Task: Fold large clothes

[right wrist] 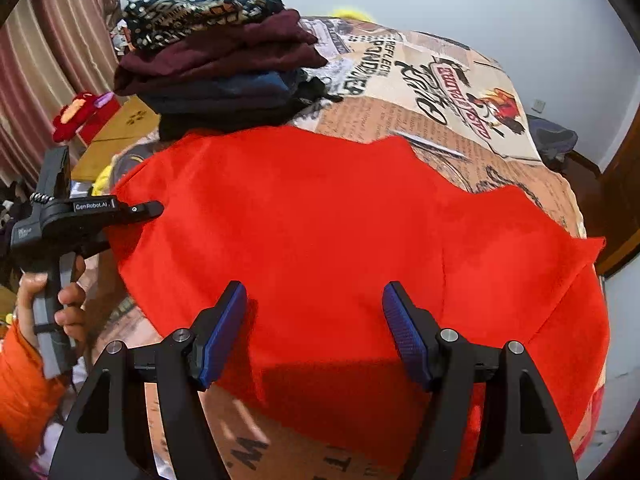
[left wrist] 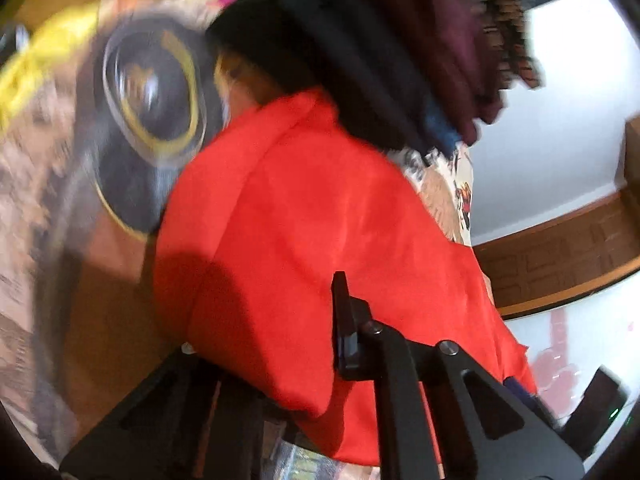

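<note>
- Red garment (right wrist: 340,240) spread flat on printed bed cover (right wrist: 460,92), just before stack of folded clothes (right wrist: 224,68);
- Right tool (right wrist: 314,332) above near hem, jaws apart;
- Left tool (right wrist: 136,210) clamped on garment's left edge.

The right gripper (right wrist: 314,330) is hovering with its two blue-padded fingers (right wrist: 222,332) spread wide apart, nothing between them. The left gripper (right wrist: 148,210) is reaching in from the far left, its jaws closing on the edge of the red cloth (right wrist: 320,240). The person's left hand (right wrist: 48,304) is wrapping around its grey handle, thumb and fingers curled, an orange sleeve (right wrist: 20,376) covering the wrist
</note>
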Available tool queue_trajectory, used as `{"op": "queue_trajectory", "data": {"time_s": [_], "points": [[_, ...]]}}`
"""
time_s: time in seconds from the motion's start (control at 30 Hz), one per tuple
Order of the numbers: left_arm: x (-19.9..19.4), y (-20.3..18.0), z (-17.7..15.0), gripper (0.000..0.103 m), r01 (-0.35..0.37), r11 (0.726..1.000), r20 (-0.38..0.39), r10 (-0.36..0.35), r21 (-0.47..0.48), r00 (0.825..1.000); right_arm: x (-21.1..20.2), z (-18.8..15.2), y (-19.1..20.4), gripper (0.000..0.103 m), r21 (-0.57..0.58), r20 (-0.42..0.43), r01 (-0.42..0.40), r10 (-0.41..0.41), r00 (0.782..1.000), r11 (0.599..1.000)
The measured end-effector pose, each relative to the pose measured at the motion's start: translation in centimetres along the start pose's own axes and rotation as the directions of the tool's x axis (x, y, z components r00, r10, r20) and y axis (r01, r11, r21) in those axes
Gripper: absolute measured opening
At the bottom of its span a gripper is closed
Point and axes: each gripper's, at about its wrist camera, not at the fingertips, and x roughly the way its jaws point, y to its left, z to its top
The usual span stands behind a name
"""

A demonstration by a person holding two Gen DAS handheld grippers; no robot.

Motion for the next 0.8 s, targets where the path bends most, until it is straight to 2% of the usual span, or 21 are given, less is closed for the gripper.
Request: {"op": "queue_trajectory", "data": {"time_s": [0.13,0.27,0.4,0.57,0.7,0.8], "points": [[-4.3,-3.0,0.5,0.003,0.008,0.996,0.127,-0.019,0.088,0.992,-0.6,1.4,0.9,0.067,-0.005,0.025,-0.043,0.043,0.999,0.999],[-9.6,-5.8,0.2,0.003,0.001,0.982,0.245,-0.048,0.191,0.968,1.0,2.3,2.0,0.067,0.005,-0.008,-0.084,0.084,0.996,0.996],[-13.2,-8.0,0.1,0.003,-0.058,0.957,0.343,-0.046,0.286,0.938,4.4,2.0,4.4,0.067,-0.017,-0.119,-0.178,0.175,0.977,0.984],[-15.5,-11.0,-1.7,0.003,-0.148,0.905,0.409,-0.032,0.4,0.912,5.1,1.9,7.1,0.067,-0.069,-0.144,-0.263,0.252,0.957,0.962],[-14.6,-14.6,-2.7,0.003,-0.123,0.859,0.38,-0.087,0.496,0.921,3.1,2.7,4.8,0.067,0.007,-0.09,-0.32,0.32,0.943,0.947],[-12.7,-18.2,-4.0,0.003,-0.083,0.813,0.322,-0.132,0.576,0.938,0.2,2.8,1.2,0.067,0.066,0.005,-0.279,0.279,0.96,0.958]]}}
